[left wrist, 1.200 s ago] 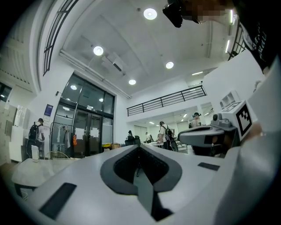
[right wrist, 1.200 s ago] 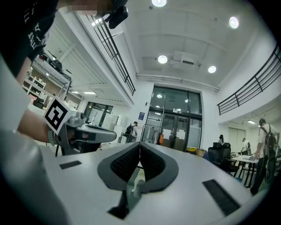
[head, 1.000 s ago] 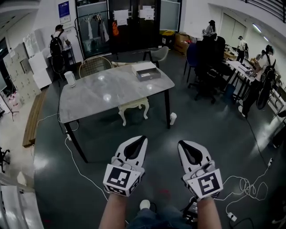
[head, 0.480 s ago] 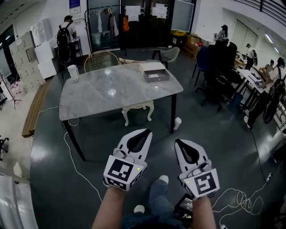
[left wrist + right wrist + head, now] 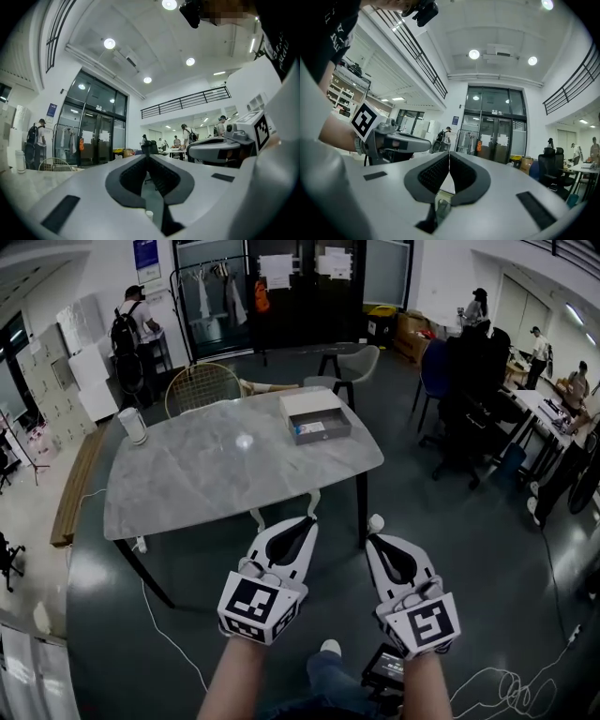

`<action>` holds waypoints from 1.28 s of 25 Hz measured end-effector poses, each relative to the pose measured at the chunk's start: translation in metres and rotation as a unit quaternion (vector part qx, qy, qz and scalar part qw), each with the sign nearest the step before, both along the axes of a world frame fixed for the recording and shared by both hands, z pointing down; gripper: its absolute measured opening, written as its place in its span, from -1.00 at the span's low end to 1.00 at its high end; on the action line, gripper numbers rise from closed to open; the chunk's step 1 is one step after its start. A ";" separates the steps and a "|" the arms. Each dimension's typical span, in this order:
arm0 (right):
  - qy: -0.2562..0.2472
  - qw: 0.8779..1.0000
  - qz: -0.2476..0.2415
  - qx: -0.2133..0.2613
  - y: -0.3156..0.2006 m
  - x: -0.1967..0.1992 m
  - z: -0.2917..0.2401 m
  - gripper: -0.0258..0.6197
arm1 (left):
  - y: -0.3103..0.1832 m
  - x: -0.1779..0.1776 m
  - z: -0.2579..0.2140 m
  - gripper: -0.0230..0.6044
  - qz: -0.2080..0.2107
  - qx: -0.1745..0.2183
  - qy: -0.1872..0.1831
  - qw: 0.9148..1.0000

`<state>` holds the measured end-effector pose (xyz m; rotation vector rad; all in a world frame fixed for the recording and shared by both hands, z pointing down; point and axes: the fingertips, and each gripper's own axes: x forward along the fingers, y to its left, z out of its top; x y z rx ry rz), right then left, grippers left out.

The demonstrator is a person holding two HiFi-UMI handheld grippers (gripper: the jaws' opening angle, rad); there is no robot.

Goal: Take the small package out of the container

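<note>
A grey open box, the container [image 5: 318, 415], sits at the far right end of a marble table [image 5: 206, 474]; a small package with a blue mark [image 5: 315, 427] lies inside it. Both grippers hover over the floor in front of the table's near edge, well short of the container. My left gripper [image 5: 303, 525] is shut, jaw tips meeting, nothing held. My right gripper [image 5: 382, 542] is shut too and empty. In the left gripper view the jaws meet at the tip [image 5: 148, 156]; in the right gripper view they meet likewise [image 5: 449, 154].
A white cylinder [image 5: 132, 426] stands at the table's left end. A wire chair [image 5: 200, 385] and a grey chair [image 5: 353, 365] stand behind the table. White cables [image 5: 169, 638] trail on the floor. People and desks fill the right side [image 5: 525, 399].
The view has come closer to the table; the table's near edge now lies just ahead of both grippers. Both grippers stay shut, side by side.
</note>
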<state>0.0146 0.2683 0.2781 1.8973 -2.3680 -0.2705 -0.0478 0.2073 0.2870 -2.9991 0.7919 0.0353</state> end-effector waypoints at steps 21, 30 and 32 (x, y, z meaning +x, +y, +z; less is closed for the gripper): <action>0.005 0.996 -0.079 -0.035 -0.183 0.084 0.026 -0.84 | -0.168 0.071 0.015 -0.89 -0.083 -0.021 -0.007 0.996; 0.008 0.996 -0.069 -0.061 -0.281 0.099 0.034 -0.84 | -0.265 0.085 0.017 -0.89 -0.072 -0.029 -0.013 0.997; 0.011 0.995 -0.062 -0.073 -0.305 0.100 0.033 -0.84 | -0.289 0.083 0.016 -0.89 -0.070 -0.033 -0.015 0.997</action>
